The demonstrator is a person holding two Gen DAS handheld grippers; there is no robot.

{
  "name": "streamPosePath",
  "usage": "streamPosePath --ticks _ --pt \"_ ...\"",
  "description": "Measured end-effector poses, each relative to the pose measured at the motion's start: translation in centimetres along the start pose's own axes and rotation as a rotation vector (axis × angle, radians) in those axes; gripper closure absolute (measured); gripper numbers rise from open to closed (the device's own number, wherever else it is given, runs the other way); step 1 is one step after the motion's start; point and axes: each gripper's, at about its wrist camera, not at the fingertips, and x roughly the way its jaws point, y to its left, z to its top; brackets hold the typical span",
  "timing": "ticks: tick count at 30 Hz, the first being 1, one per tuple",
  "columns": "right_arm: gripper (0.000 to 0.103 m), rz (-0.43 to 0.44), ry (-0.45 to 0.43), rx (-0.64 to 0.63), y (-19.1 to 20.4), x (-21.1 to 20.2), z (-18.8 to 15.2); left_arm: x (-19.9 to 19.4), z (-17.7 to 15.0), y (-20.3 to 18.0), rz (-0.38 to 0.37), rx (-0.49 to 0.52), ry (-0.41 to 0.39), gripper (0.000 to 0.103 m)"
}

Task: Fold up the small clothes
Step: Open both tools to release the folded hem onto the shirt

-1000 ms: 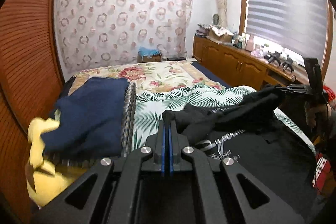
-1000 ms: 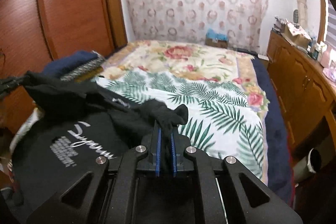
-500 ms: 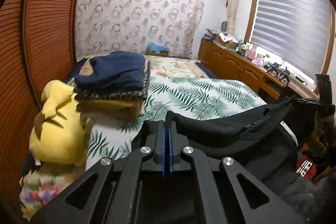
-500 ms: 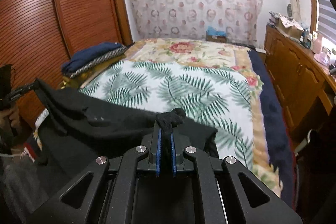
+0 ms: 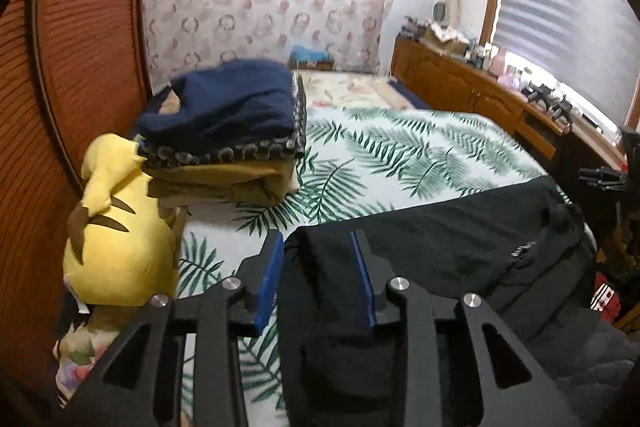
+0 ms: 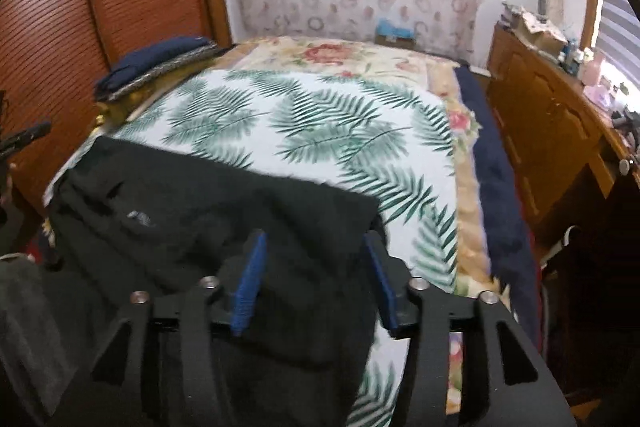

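Observation:
A black garment (image 5: 432,247) lies spread across the near end of the bed, on the palm-leaf sheet (image 5: 400,155); it also shows in the right wrist view (image 6: 208,211). My left gripper (image 5: 316,275) is open, its blue-padded jaws apart over the garment's left corner. My right gripper (image 6: 314,275) is open over the garment's right corner. Neither holds the cloth. The right gripper also shows at the far right of the left wrist view (image 5: 604,179).
A stack of folded clothes, navy on top (image 5: 228,111), sits at the bed's left side beside a yellow plush toy (image 5: 116,235). A wooden wardrobe (image 5: 80,47) stands left, a wooden cabinet (image 6: 552,123) right. The bed's floral cover (image 6: 340,59) lies beyond.
Both grippers were shut on the black garment's corners and held it stretched up. They lowered it onto the bed and opened, letting it go.

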Motion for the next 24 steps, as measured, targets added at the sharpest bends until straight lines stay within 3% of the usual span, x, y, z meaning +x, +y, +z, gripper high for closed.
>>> streamPosePath --ticks 12,24 --pt "0.035 -0.059 0.054 0.003 -1.8 7.0 1.7 7.8 -0.4 0.7 0.011 0.005 0.164 0.071" --pt "0.033 -0.026 0.123 0.053 -3.3 9.7 0.3 8.9 -0.9 0.1 0.05 0.082 0.188 0.063"
